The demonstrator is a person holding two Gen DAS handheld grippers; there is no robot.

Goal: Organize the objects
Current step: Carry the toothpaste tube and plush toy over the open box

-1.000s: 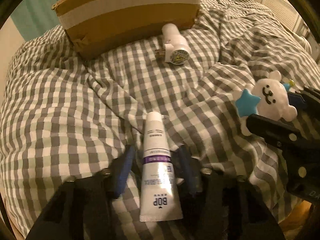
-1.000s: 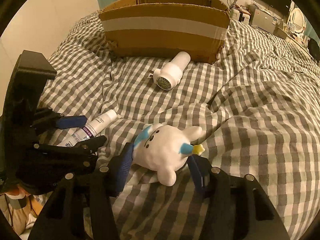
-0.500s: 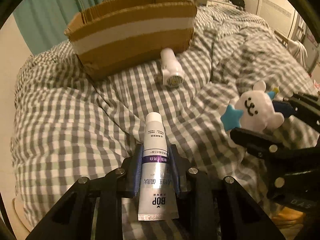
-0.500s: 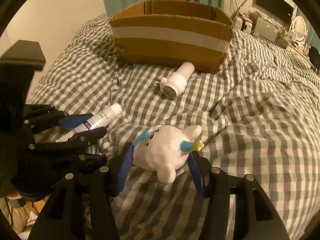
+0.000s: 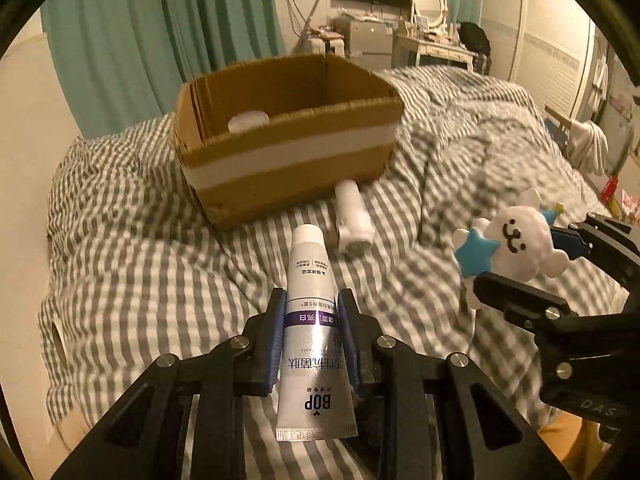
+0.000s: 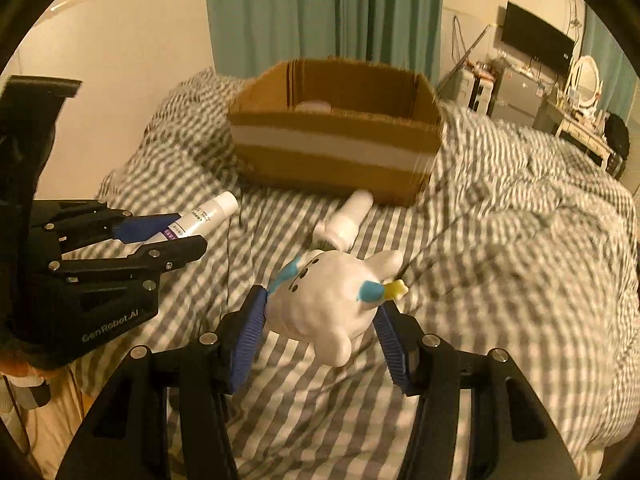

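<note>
Cardboard box [image 5: 288, 152] ahead; white bottle [image 5: 354, 220] touching its front.

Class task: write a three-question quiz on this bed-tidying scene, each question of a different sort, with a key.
1. True or false: the left gripper is shut on the silver tube.
2. Multiple choice: the white plush toy is A) inside the cardboard box, B) clamped in the right gripper, C) lying loose on the checked duvet.
3. Fill in: the white bottle lies on the duvet just in front of the ____.

Key: 1 true. 2 B. 3 cardboard box.
</note>
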